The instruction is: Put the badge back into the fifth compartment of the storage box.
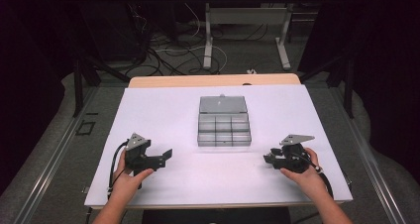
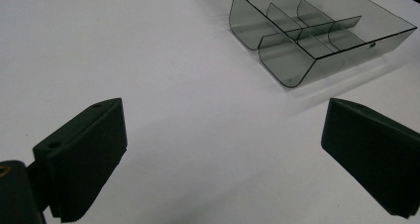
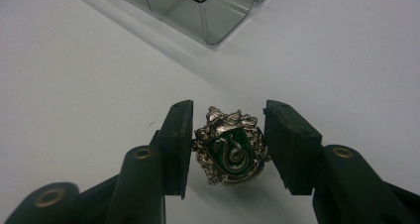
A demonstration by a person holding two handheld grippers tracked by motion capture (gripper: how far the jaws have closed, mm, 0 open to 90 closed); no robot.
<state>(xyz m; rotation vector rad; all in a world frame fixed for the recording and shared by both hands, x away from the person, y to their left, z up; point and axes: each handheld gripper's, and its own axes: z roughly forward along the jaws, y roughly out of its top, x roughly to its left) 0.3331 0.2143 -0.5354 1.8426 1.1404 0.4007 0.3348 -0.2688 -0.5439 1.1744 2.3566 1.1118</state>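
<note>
White tabletop (image 1: 163,115) holds an open divider box (image 1: 224,127). Right gripper (image 3: 228,149) clamps a crest badge (image 3: 230,152); left gripper (image 2: 223,154) gapes empty. Next, I judge, carry it to 1 compartment.

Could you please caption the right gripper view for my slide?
Right gripper clamping a crest badge near the clear box.

Left gripper (image 1: 167,154) agape — right gripper (image 3: 229,149) pinched
</note>
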